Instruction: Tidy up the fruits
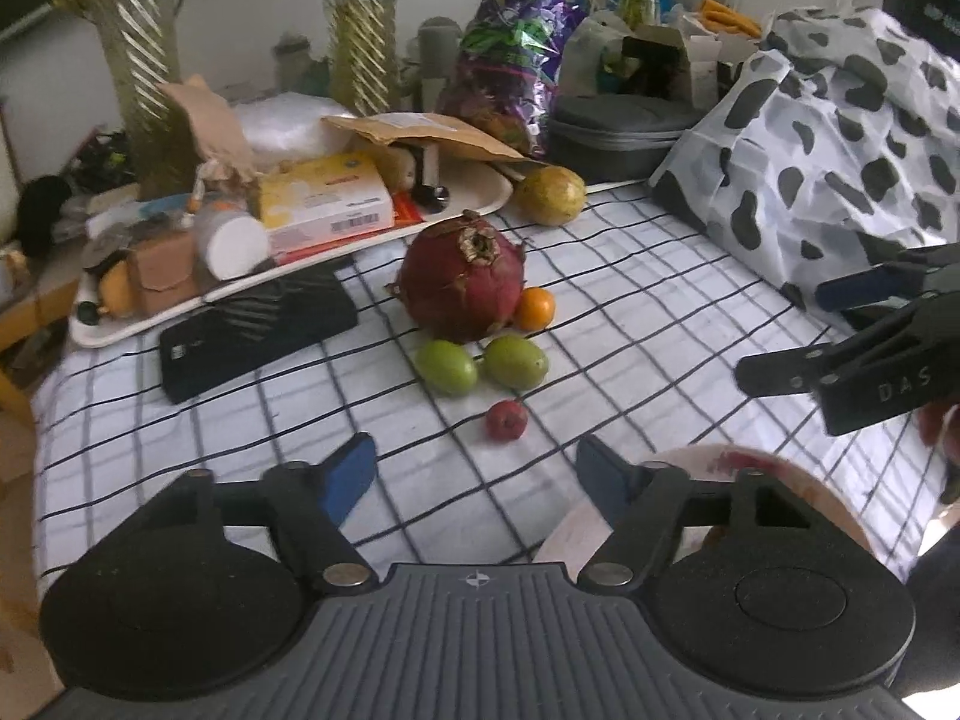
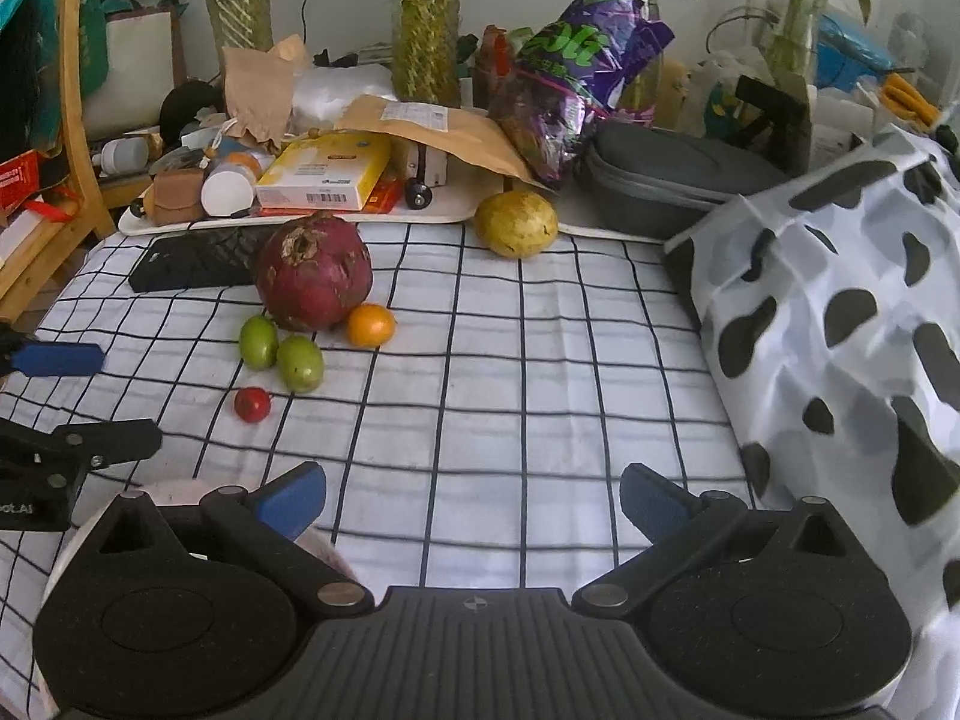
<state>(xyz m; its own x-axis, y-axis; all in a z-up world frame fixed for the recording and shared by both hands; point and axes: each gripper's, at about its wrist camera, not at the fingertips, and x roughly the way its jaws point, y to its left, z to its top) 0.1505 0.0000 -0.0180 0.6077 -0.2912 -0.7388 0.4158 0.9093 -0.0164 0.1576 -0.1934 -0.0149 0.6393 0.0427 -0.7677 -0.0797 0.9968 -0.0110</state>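
Observation:
On the checked cloth [image 1: 630, 324] lies a dark red dragon fruit [image 1: 459, 279] [image 2: 313, 279], with a small orange [image 1: 535, 309] [image 2: 371, 324] touching its right side. In front of them are two green fruits [image 1: 447, 366] [image 2: 300, 363] and a tiny red fruit [image 1: 507, 419] [image 2: 252, 403]. A yellow-green fruit [image 1: 551, 195] [image 2: 516, 223] rests farther back. My left gripper [image 1: 477, 471] hovers open just short of the red fruit, holding nothing. My right gripper [image 2: 474, 498] is open over bare cloth. A pale round bowl [image 1: 780, 480] [image 2: 168, 489] sits under and between both grippers.
A cow-patterned bag [image 1: 840, 150] [image 2: 840, 312] fills the right side. A flat black box [image 1: 258, 330] and a cluttered white tray [image 1: 288, 252] lie at the back left. A grey case [image 2: 672, 171], a purple bag [image 2: 576, 72] and glass vases stand behind.

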